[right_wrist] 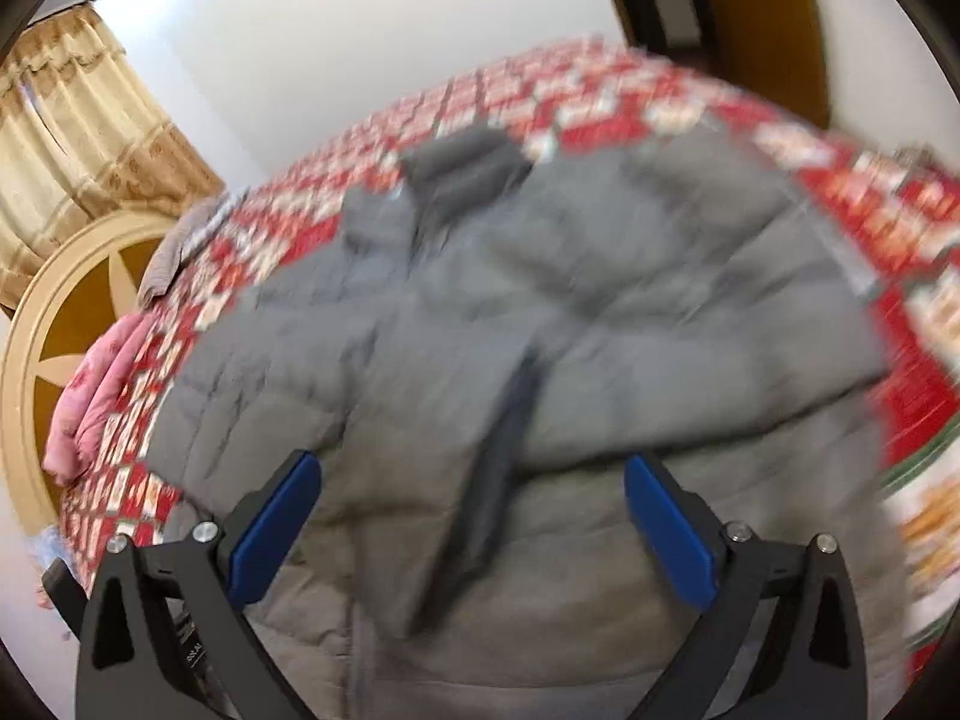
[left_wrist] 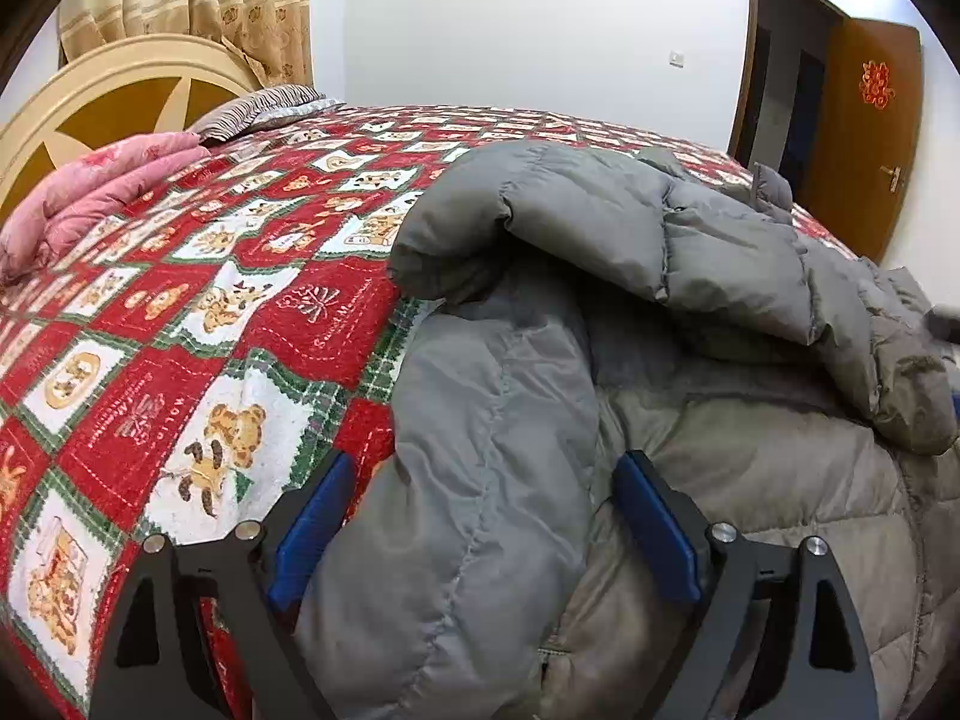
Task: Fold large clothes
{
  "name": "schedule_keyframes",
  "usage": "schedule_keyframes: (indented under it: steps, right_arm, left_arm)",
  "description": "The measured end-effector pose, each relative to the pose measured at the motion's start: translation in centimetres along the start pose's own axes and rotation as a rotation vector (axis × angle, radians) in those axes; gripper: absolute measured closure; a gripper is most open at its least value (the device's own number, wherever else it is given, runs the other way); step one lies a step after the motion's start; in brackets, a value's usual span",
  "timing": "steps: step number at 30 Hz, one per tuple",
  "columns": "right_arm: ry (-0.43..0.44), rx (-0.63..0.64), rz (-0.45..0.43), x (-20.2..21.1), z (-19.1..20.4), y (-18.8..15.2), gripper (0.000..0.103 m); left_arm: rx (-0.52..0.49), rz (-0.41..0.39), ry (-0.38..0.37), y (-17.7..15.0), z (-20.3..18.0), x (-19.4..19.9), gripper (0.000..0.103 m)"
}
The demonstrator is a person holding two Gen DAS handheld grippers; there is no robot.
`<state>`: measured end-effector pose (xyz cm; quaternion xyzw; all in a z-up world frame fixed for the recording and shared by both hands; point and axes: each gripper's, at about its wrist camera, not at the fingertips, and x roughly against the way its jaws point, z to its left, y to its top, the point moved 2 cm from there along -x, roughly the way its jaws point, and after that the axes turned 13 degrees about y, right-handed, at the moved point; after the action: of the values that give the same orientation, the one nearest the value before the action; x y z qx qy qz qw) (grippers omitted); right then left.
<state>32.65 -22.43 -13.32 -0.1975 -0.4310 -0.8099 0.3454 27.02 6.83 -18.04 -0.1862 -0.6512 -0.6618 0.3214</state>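
Note:
A large grey padded jacket (left_wrist: 690, 276) lies on the bed with a sleeve folded over its body. In the left wrist view a puffy part of the jacket (left_wrist: 480, 510) bulges between the wide-apart blue pads of my left gripper (left_wrist: 486, 480); the pads do not pinch it. In the blurred right wrist view the jacket (right_wrist: 540, 300) spreads over the bed, and my right gripper (right_wrist: 471, 480) hangs open above its near part, holding nothing.
The bed has a red checked cover with bear pictures (left_wrist: 210, 312). A pink quilt (left_wrist: 90, 198) and a striped pillow (left_wrist: 264, 108) lie by the round headboard (left_wrist: 90, 102). A brown door (left_wrist: 864, 132) stands open at the far right.

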Motion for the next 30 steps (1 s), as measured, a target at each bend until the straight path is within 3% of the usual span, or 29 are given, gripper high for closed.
schedule_keyframes:
  steps: [2, 5, 12, 16, 19, 20, 22, 25, 30]
  right_arm:
    - [0.030, 0.022, 0.058, -1.8, 0.7, -0.9, 0.072]
    - [0.034, 0.077, 0.065, -0.9, 1.7, -0.7, 0.086]
    - [-0.099, 0.242, -0.022, 6.7, 0.9, 2.5, 0.086]
    - [-0.220, 0.290, 0.006, 6.5, -2.0, 2.6, 0.085]
    - [-0.195, 0.256, 0.069, 3.6, -4.8, 1.4, 0.077]
    - [-0.195, 0.247, 0.071, 2.9, -5.3, 1.0, 0.065]
    - [-0.174, 0.245, 0.030, 2.4, -5.4, 0.6, 0.057]
    - [-0.116, 0.230, 0.002, 1.4, -4.5, 0.6, 0.055]
    - [-0.050, 0.270, 0.040, -1.1, -2.0, 1.5, 0.056]
  left_arm:
    - [0.005, 0.002, -0.014, 0.0, 0.0, -0.1, 0.012]
    - [-0.003, 0.004, -0.012, 0.6, 0.0, -0.9, 0.010]
    - [-0.002, 0.006, -0.015, 0.8, -0.1, -0.9, 0.010]
    - [-0.004, 0.006, -0.010, 0.9, 0.0, -0.9, 0.009]
    - [-0.011, 0.007, 0.000, 0.9, -0.2, -0.9, 0.009]
    - [-0.013, 0.009, 0.002, 0.9, -0.2, -0.9, 0.009]
    - [-0.020, 0.023, 0.013, 1.1, -0.3, -0.9, 0.009]
    - [-0.068, 0.066, 0.043, 2.3, -0.9, -0.5, 0.009]
    - [-0.002, -0.112, -0.028, 6.8, -1.5, 4.3, 0.009]
